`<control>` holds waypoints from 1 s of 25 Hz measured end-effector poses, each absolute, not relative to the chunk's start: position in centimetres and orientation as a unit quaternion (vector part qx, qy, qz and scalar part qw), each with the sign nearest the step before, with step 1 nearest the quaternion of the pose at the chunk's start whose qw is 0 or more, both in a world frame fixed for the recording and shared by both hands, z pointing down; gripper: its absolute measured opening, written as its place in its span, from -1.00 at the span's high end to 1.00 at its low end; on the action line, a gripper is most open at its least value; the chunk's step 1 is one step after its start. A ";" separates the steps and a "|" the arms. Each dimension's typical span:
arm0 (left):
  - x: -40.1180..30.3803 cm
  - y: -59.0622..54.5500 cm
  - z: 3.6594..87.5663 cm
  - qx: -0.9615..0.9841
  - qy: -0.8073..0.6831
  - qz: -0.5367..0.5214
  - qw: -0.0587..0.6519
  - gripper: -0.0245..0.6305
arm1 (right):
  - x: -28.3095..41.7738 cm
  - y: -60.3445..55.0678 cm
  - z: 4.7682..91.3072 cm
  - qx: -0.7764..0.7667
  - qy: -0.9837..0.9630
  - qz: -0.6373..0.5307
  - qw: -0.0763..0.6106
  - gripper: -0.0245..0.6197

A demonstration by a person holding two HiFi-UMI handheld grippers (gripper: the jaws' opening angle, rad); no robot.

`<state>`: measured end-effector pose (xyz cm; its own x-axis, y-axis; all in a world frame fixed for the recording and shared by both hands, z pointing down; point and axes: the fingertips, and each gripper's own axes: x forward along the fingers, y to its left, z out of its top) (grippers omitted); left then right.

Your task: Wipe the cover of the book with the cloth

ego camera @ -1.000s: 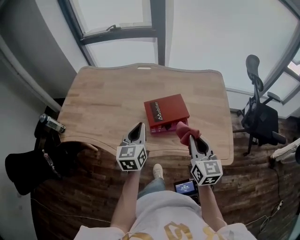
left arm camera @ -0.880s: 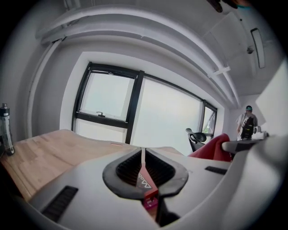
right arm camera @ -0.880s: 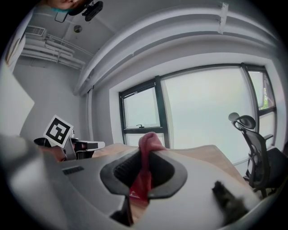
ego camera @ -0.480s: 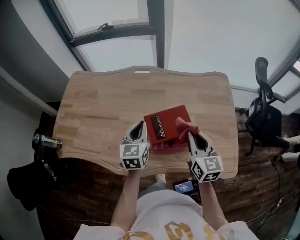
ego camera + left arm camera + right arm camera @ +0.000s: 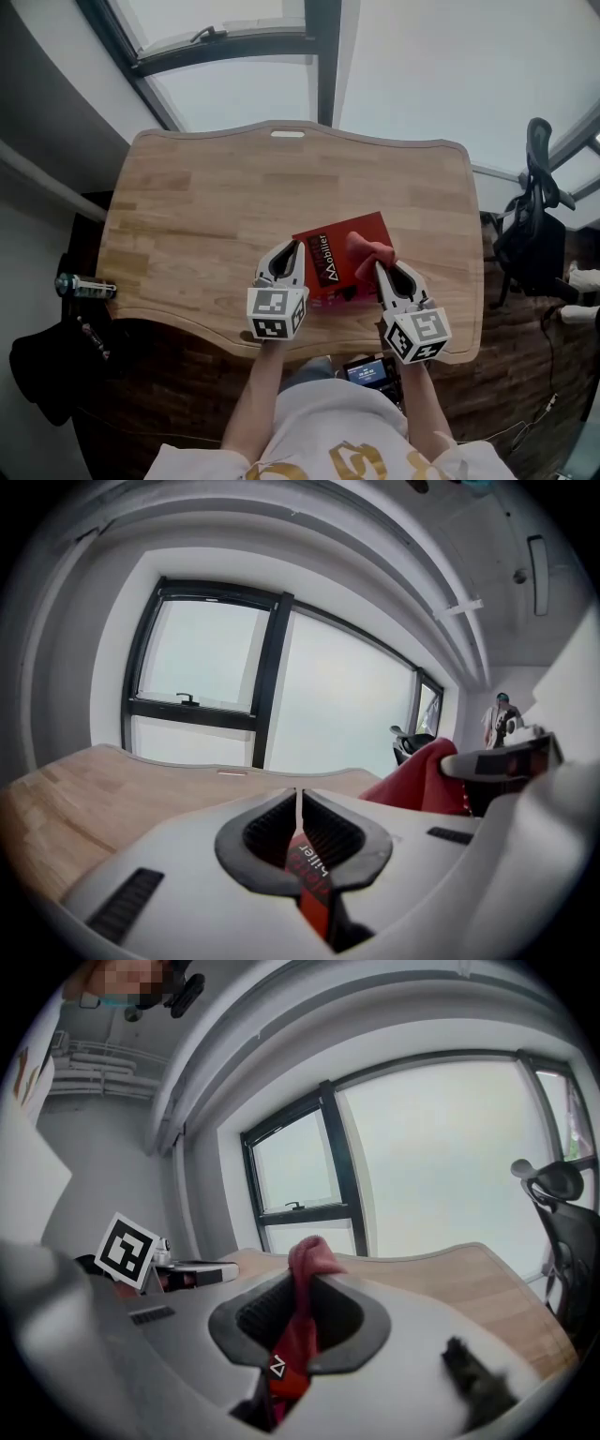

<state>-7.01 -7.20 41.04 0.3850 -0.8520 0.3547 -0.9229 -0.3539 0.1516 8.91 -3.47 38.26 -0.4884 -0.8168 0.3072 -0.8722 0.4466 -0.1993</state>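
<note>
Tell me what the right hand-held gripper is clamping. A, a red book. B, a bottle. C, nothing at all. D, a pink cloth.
D: in the right gripper view, the right hand-held gripper has its jaws closed on the pink cloth, whose bunched end sticks out past the tips; the head view shows that cloth lying over the red book.
</note>
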 end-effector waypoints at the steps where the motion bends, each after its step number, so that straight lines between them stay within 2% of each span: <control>1: -6.9 -7.2 41.4 0.816 -0.542 0.112 0.165 0.88 | 8.9 -3.7 38.3 0.499 -0.846 0.165 0.084 0.74; 18: -9.1 -6.1 43.1 0.794 -0.562 0.154 0.170 0.88 | 7.5 -3.4 38.0 0.481 -0.857 0.160 0.095 0.75; 25: -9.5 -6.0 44.7 0.791 -0.556 0.151 0.206 0.86 | 6.3 -4.0 38.9 0.462 -0.865 0.167 0.101 0.75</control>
